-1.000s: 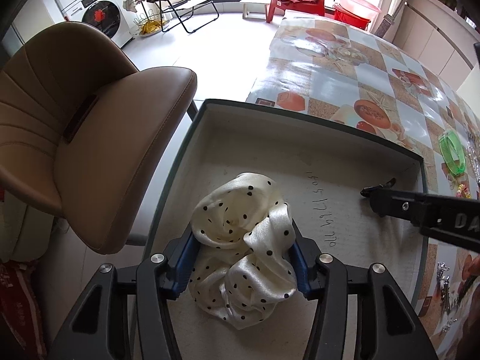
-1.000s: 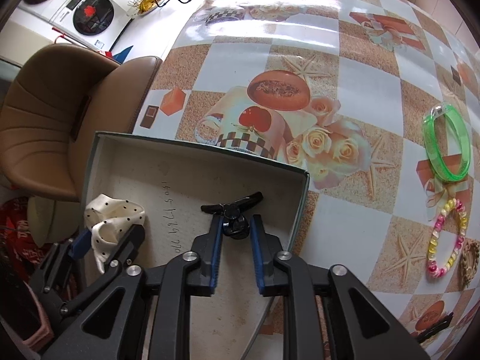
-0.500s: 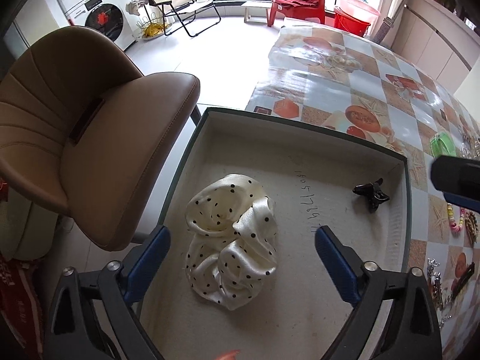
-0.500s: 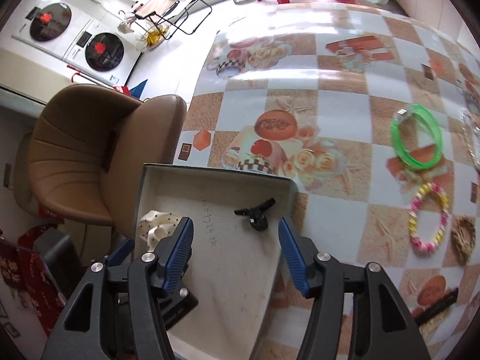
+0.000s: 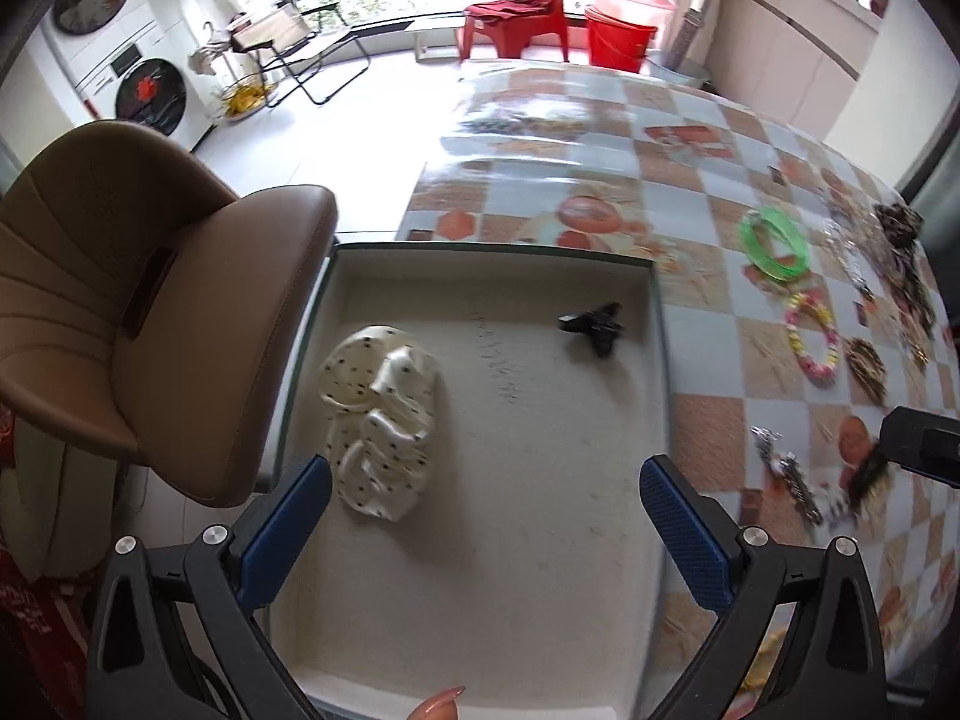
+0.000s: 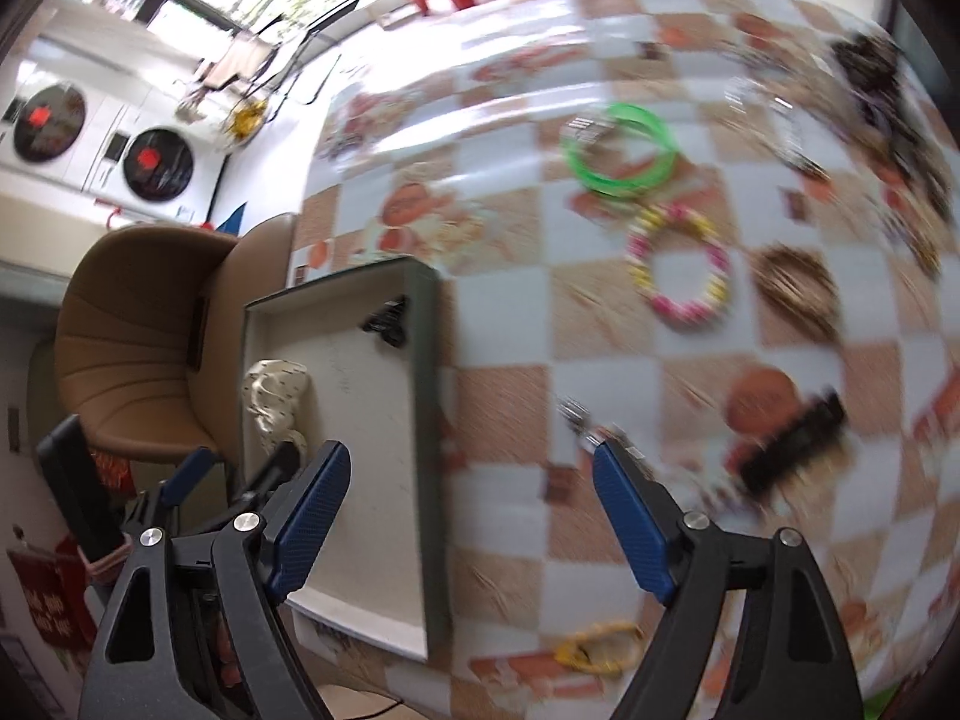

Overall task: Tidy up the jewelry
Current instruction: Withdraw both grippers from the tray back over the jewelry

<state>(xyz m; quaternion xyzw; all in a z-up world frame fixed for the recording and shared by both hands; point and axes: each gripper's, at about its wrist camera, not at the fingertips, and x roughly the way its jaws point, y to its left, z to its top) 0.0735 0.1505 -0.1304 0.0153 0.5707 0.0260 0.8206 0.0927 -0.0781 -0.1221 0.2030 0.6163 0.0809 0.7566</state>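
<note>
tablecloth [image 6: 600, 420] blurred; comb [image 6: 786, 450] smeared

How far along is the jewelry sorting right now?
Done: the polka-dot scrunchie and black hair clip lie in the box. In hand: nothing; the left gripper and right gripper are both open and empty, the right's jaws having just been opening. Left: the green bangle, beaded bracelet and other pieces remain on the table.
</note>
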